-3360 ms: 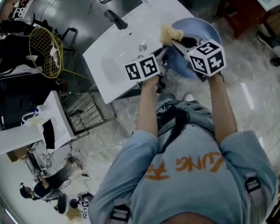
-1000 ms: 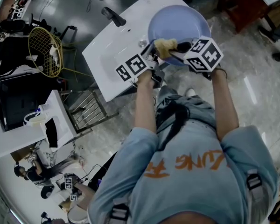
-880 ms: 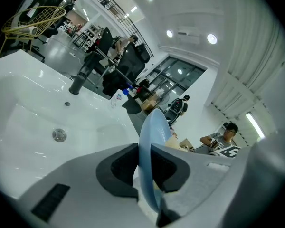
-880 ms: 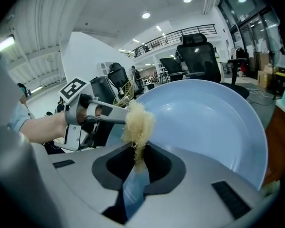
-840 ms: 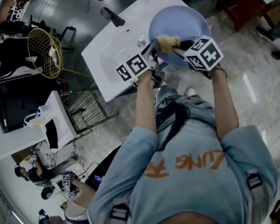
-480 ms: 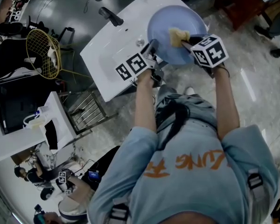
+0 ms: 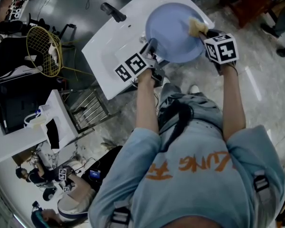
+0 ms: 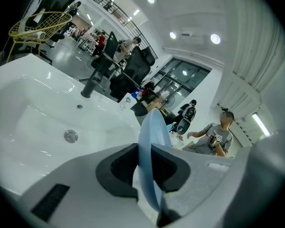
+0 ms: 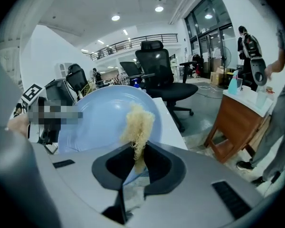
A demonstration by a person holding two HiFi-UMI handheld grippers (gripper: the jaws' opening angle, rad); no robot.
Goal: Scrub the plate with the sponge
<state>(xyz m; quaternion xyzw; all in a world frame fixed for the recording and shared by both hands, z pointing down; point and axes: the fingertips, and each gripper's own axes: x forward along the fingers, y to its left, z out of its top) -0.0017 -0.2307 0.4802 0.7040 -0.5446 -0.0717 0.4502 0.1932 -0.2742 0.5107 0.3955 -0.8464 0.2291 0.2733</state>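
Note:
A pale blue plate (image 7: 171,26) is held tilted above the white sink (image 7: 109,56). My left gripper (image 7: 151,46) is shut on its near rim; in the left gripper view the plate (image 8: 149,141) stands edge-on between the jaws of the left gripper (image 8: 146,167). My right gripper (image 7: 204,31) is shut on a yellowish fibrous sponge (image 7: 196,26) pressed at the plate's right edge. In the right gripper view the sponge (image 9: 138,125) sticks up from the right gripper (image 9: 138,161) against the plate's face (image 9: 95,120).
A black faucet (image 7: 113,12) stands at the sink's far side, its drain (image 8: 71,136) below the plate. A yellow wire basket (image 7: 42,51) and a metal rack (image 7: 88,112) sit left. A wooden cabinet (image 9: 237,122) is to the right, with people and office chairs (image 9: 164,75) around.
The right gripper has dragged the sponge from the plate's near middle across to its far right edge. The plate has shifted slightly up and left with the left gripper.

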